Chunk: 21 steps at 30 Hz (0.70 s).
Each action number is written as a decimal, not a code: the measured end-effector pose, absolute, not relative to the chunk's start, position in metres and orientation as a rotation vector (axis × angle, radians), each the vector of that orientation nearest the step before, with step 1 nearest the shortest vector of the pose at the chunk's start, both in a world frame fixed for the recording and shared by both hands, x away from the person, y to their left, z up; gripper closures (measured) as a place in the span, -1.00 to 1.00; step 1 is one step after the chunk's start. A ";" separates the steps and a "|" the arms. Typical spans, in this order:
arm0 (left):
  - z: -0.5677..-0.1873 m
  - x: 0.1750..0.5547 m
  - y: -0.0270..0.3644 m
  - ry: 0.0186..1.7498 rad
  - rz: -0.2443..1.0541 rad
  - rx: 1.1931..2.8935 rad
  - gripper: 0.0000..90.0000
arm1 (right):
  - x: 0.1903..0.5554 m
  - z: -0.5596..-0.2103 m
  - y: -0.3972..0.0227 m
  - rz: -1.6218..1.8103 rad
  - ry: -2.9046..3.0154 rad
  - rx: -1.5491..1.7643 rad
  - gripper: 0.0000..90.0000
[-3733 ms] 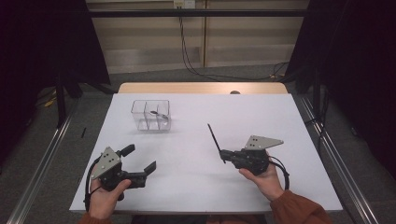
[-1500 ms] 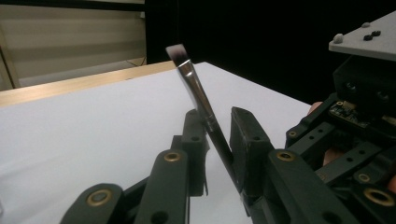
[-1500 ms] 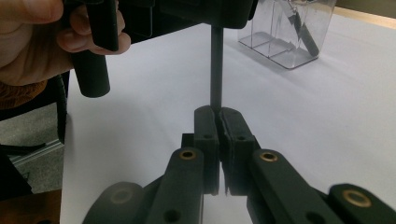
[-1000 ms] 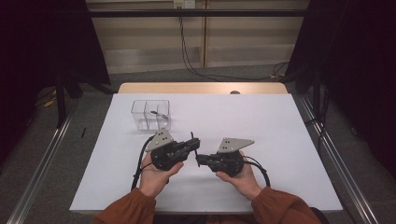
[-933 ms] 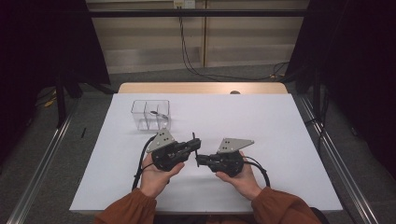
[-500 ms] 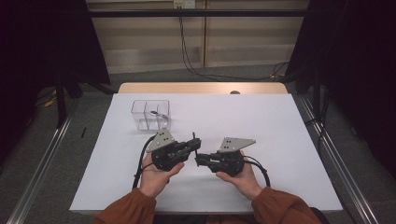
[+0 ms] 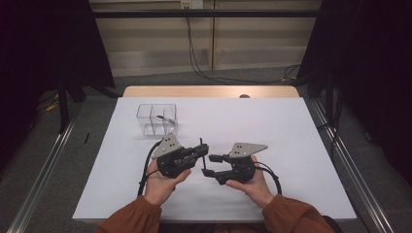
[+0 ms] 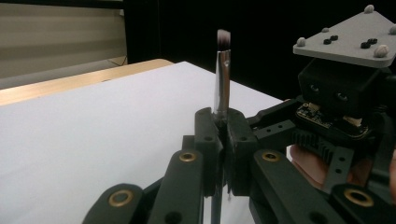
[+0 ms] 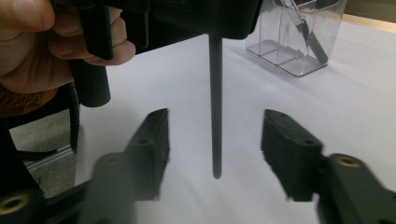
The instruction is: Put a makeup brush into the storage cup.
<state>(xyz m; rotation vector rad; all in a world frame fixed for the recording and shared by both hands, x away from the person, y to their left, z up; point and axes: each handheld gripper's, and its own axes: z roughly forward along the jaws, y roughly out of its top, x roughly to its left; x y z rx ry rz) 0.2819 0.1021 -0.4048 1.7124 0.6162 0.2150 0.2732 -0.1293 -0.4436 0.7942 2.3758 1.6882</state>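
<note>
A slim dark-handled brush (image 7: 201, 154) stands nearly upright over the table's middle, its bristles (image 8: 223, 37) at the top. My left gripper (image 7: 204, 148) is shut on its silver ferrule (image 8: 222, 84), and in the left gripper view the pads (image 8: 208, 128) squeeze it. My right gripper (image 7: 208, 165) faces the left one, tips almost meeting. Its jaws have just been opening. The brush handle (image 9: 215, 107) hangs between them and touches neither pad (image 9: 155, 140).
A clear divided box (image 7: 157, 119) stands at the back left of the white table (image 7: 301, 131), with a thin tool leaning inside it (image 9: 306, 39). Bare white surface lies all round the hands. Dark floor and rails flank the table.
The right gripper's jaws have spread apart and let go of the brush handle. The left gripper keeps its hold. Well before that, both hands came together from the table's sides.
</note>
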 end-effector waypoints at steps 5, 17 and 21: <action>-0.404 0.283 0.104 0.621 0.219 1.719 0.90 | 0.276 -0.444 -0.132 1.676 2.364 0.840 -0.50; -0.404 0.285 0.110 0.631 0.222 1.712 0.90 | 0.277 -0.441 -0.139 1.688 2.352 0.837 -0.83; -0.403 0.286 0.115 0.641 0.227 1.711 0.90 | 0.277 -0.441 -0.140 1.665 2.355 0.835 -0.85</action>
